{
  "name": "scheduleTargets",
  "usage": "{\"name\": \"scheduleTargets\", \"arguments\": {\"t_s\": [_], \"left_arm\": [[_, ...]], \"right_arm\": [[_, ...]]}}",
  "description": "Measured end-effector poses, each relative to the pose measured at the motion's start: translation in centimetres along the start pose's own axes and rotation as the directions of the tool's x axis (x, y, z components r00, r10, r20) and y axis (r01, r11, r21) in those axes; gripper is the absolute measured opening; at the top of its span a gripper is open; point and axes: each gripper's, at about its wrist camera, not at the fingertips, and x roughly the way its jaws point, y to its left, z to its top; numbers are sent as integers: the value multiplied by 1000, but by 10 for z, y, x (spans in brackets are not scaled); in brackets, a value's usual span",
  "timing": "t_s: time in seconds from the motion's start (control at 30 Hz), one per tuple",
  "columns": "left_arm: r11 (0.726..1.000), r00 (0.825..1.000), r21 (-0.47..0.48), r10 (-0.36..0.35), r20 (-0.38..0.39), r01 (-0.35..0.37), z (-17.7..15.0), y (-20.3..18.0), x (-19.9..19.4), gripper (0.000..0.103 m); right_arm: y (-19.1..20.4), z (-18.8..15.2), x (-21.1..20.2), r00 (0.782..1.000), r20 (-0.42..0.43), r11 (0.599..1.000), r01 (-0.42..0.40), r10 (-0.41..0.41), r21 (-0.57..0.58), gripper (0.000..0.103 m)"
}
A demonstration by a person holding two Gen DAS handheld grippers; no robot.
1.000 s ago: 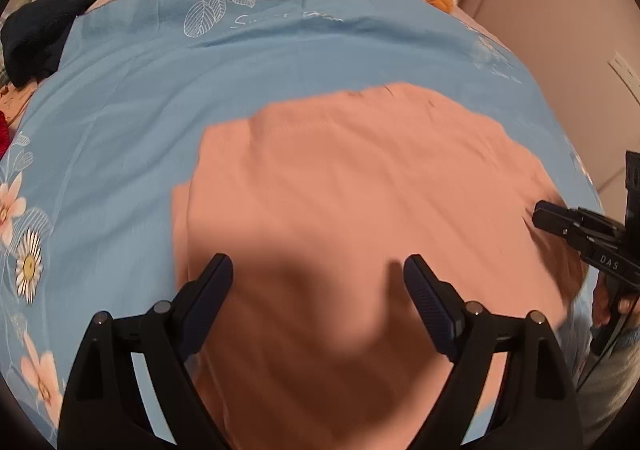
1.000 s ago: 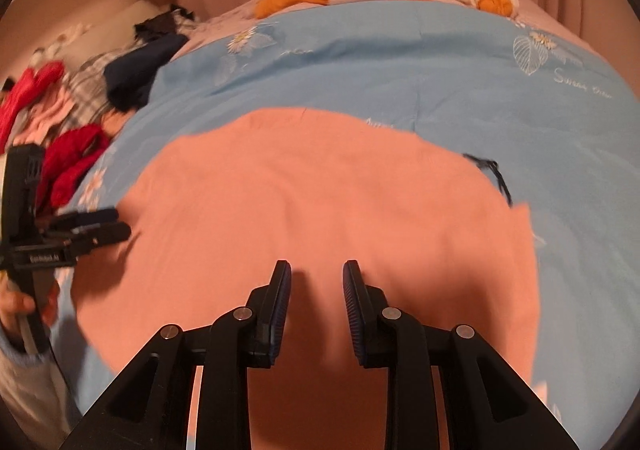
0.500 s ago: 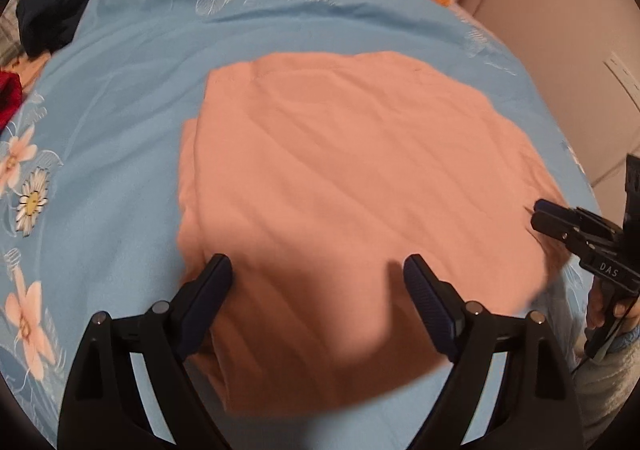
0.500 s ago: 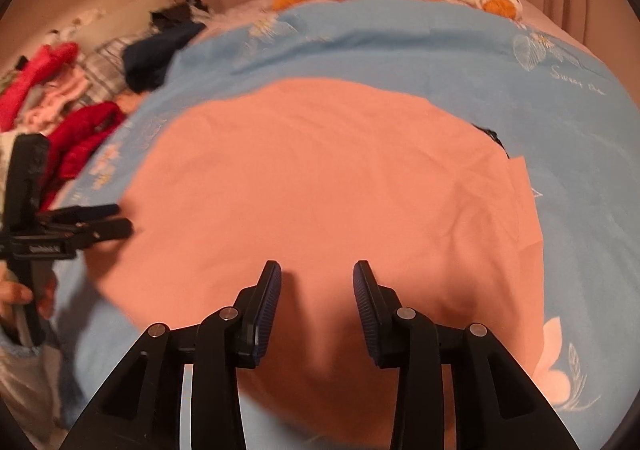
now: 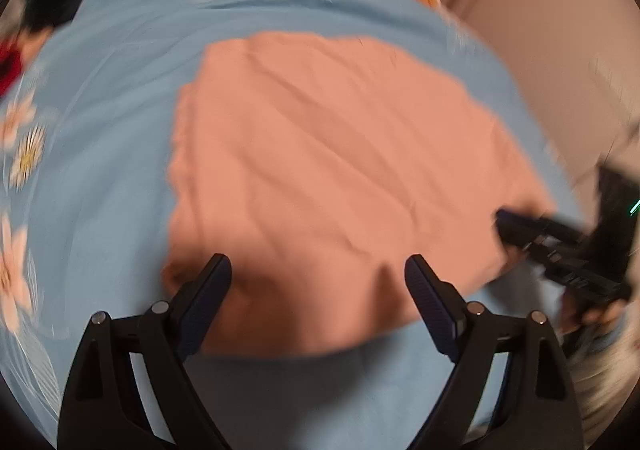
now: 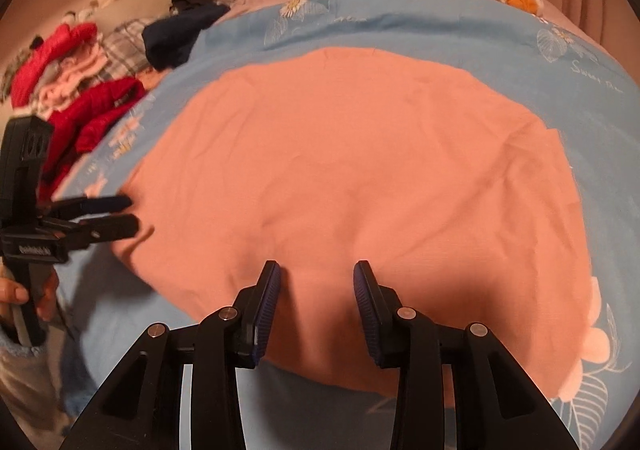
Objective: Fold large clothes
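Now your left tool (image 5: 318,276) and right tool (image 6: 316,282) both hang spread apart, empty, over the near edge of the salmon garment (image 6: 360,178) on the bed (image 6: 400,22).

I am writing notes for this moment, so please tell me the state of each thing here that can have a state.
Pink garment: lying flat on the bed, lightly wrinkled, held by no gripper.
Left gripper: open wide, empty, above the garment's near edge.
Right gripper: open, empty, above the near edge.
Blue floral bedcover: spread under the garment.
Clothes pile: unfolded, heaped beside the bed.
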Motion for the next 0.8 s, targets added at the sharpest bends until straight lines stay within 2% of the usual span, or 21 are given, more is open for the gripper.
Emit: {"name": "scheduleTargets", "arguments": {"t_s": [0.07, 0.13, 0.2, 0.33, 0.5, 0.57, 0.6, 0.7, 0.8], "left_arm": [[991, 998, -121, -47, 48, 53, -4, 24, -18, 91], [974, 995, -223, -20, 96, 42, -11, 44, -32, 97], [948, 992, -314, -9, 122, 47, -15, 68, -40, 98], [897, 984, -409, -125, 128, 167, -17, 90, -30, 98], [840, 957, -459, -266, 119, 290, -1, 97, 2, 100], [834, 953, -461, -275, 128, 302, 7, 94, 6, 102], [831, 945, -452, -298, 134, 325, 12, 92, 9, 102], [820, 932, -447, -343, 116, 358, 26, 87, 20, 102], [826, 916, -409, -395, 69, 387, 43, 77, 36, 102]], "right_arm": [[-3, 0, -10, 1000, 30, 1000, -8, 8, 12, 38], [-3, -4, -14, 998, 50, 999, -32, 31, 23, 38], [-3, -2, -17, 996, 66, 997, -68, 66, 33, 38], [2, 5, -14, 992, 84, 994, -96, 92, 44, 38], [7, 9, -10, 989, 92, 991, -124, 118, 57, 38], [10, 13, -5, 989, 89, 991, -121, 116, 53, 38], [11, 14, -3, 990, 87, 992, -118, 113, 48, 38], [13, 18, 0, 990, 80, 992, -119, 115, 50, 38], [13, 22, 3, 990, 82, 992, -119, 114, 48, 38]]}}
